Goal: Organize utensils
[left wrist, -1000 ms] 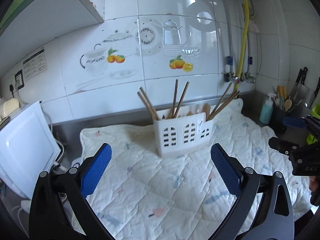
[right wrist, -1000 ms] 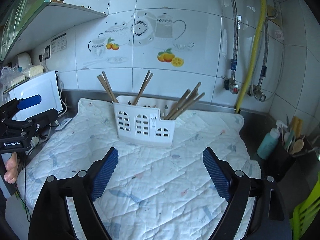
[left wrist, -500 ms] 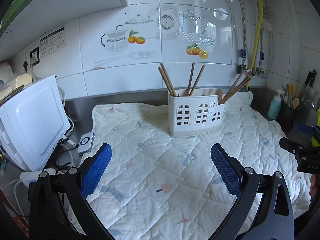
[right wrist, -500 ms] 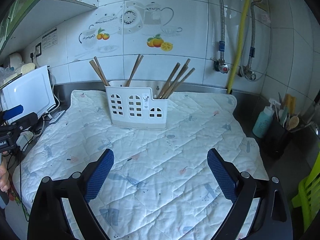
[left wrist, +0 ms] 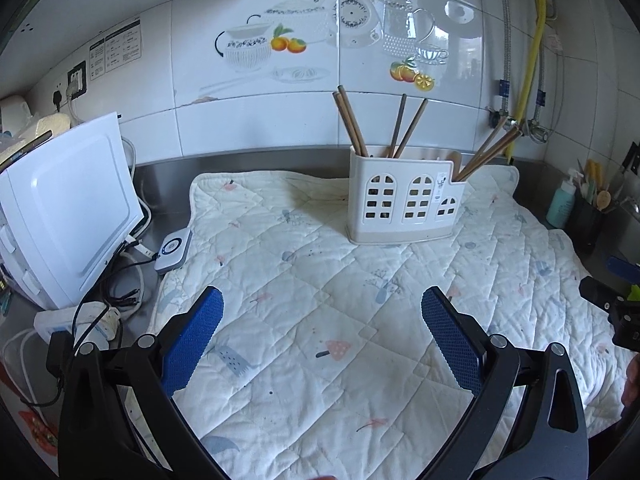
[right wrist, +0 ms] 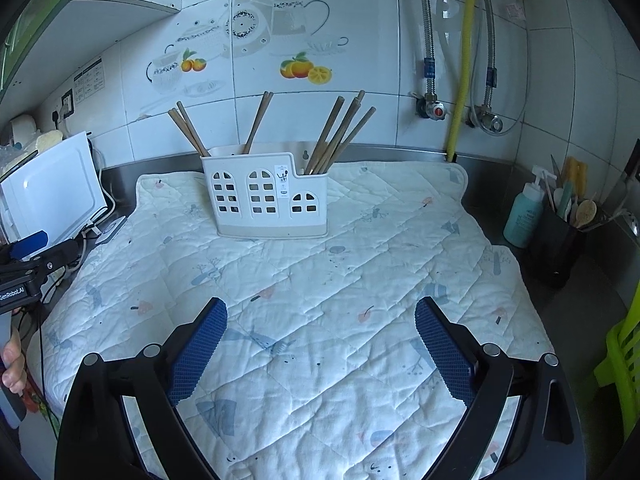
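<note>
A white plastic utensil holder (left wrist: 404,200) with window-shaped cutouts stands on a quilted mat (left wrist: 340,300) near the tiled wall. Wooden chopsticks (left wrist: 352,120) lean out of its left and middle sections, and more chopsticks (left wrist: 486,152) lean out of its low right section. The holder (right wrist: 266,200) and chopsticks (right wrist: 340,132) also show in the right wrist view. My left gripper (left wrist: 322,322) is open and empty, held above the mat well in front of the holder. My right gripper (right wrist: 320,330) is open and empty, also back from the holder.
A white appliance (left wrist: 60,212) with cables and a small white device (left wrist: 174,250) lies left of the mat. A teal bottle (right wrist: 524,212) and a black pot of utensils (right wrist: 560,236) stand at the right. A green chair (right wrist: 624,364) is at the far right.
Both grippers have drawn back from the holder and tilted down, so the holder looks smaller and more mat shows. Both stay open and empty.
</note>
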